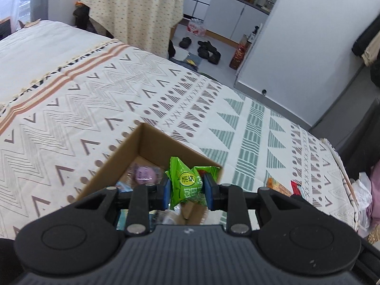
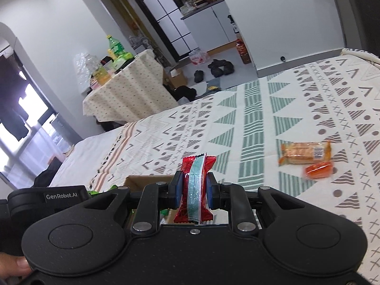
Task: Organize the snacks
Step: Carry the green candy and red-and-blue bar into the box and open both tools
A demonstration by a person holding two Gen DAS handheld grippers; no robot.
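Your left gripper (image 1: 186, 190) has its fingers (image 1: 166, 193) clamped on a green snack packet (image 1: 184, 181), held upright right over the open cardboard box (image 1: 123, 156). The box sits on the bed (image 1: 71, 109), on the patterned bedspread. Inside the box there's a purple round-label packet (image 1: 143, 174) near the far corner, plus other wrappers lower down, too hidden to tell apart.

Your right gripper (image 2: 193, 190) has its fingers (image 2: 210, 193) pinched on a red snack packet (image 2: 196, 190) with a pale blue stripe down the middle, held upright, standing on end between the pads. It's just beside and slightly past the cardboard box edge (image 2: 147, 180), which shows at lower left in the right wrist view; a bit of green wrapper peeks there too.

Still loose on the bedspread: an orange biscuit packet (image 2: 305, 153) and a smaller orange packet (image 2: 318, 169), touching or nearly so, well apart from the box to the right.

Your thumb (image 2: 14, 267) shows at the bottom left corner of the right wrist view.
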